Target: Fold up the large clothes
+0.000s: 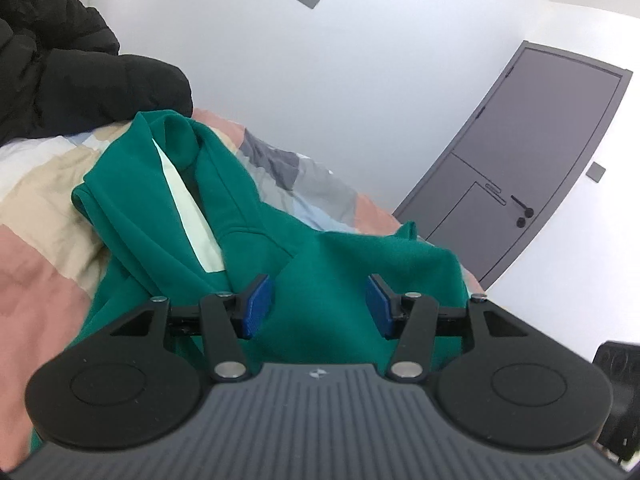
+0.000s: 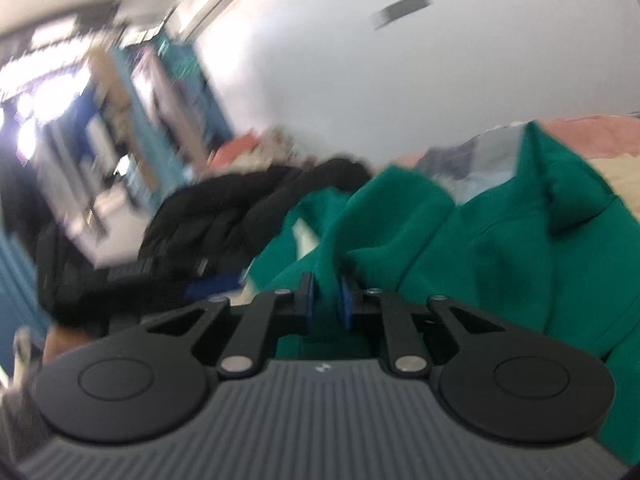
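Observation:
A green hoodie (image 1: 248,216) with a pale lining lies rumpled on a patchwork bedspread (image 1: 44,208). My left gripper (image 1: 318,304) is open, its blue pads (image 1: 258,304) wide apart just above the green cloth, holding nothing. In the blurred right wrist view, my right gripper (image 2: 328,300) is shut on a fold of the green hoodie (image 2: 500,248), with cloth pinched between the pads and lifted in a ridge.
A black puffer jacket (image 1: 60,72) lies at the bed's far left and shows in the right wrist view (image 2: 224,216). A grey door (image 1: 528,148) stands in the white wall on the right. Blurred blue shelving (image 2: 120,112) is at the left.

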The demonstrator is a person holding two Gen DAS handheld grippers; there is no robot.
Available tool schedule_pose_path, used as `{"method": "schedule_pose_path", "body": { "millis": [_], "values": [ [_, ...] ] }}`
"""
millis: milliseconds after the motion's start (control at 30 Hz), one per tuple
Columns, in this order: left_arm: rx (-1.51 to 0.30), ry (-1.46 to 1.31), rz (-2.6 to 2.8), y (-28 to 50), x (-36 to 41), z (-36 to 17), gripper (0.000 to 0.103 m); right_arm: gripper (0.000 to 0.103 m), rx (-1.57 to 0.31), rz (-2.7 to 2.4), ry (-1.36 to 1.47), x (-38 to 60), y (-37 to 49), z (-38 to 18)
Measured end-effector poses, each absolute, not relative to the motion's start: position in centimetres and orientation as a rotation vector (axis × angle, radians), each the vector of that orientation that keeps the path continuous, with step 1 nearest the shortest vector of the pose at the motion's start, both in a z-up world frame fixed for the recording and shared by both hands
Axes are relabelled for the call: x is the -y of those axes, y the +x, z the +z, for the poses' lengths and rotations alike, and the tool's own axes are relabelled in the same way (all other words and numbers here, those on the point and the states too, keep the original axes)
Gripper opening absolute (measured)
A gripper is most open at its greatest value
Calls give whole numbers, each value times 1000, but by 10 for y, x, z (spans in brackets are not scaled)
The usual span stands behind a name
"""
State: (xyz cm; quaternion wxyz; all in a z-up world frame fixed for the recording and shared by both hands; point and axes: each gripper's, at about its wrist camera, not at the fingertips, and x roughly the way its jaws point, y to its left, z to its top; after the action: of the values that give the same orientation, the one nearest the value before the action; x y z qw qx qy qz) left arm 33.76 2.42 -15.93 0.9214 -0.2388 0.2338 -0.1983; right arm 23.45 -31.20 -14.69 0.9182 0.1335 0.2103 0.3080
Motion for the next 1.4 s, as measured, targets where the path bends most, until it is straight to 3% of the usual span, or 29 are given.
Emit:
{"method": "schedule_pose_path", "body": {
  "millis": [233,333,400,467,567,1000,1100,1167,1233,1400],
  "values": [
    [-488,-503,-407,315,-26,-158,58,18,-744,687,32,267,222,-183],
    [-492,-459,-412,310,-21,-157,58,20,-766,672,-10,263,222,-187],
    [-493,-465,-408,310,-22,-157,58,33,-761,687,8,266,222,-182],
    [-499,-496,-407,311,-27,-158,58,72,-727,742,37,270,215,-174],
    [-512,-560,-403,316,-37,-162,58,79,-653,771,66,277,204,-163],
    [-570,-544,-414,338,-21,-175,58,79,-400,601,367,325,207,-135],
    [-567,-532,-413,345,-14,-179,58,63,-420,519,290,311,217,-144],
    [-544,-536,-408,348,-12,-179,58,41,-437,494,247,301,225,-152],
    [-513,-555,-420,349,-14,-177,58,25,-505,491,231,293,236,-163],
    [-471,-545,-473,348,-12,-168,57,16,-676,541,118,277,235,-182]
  ]
}}
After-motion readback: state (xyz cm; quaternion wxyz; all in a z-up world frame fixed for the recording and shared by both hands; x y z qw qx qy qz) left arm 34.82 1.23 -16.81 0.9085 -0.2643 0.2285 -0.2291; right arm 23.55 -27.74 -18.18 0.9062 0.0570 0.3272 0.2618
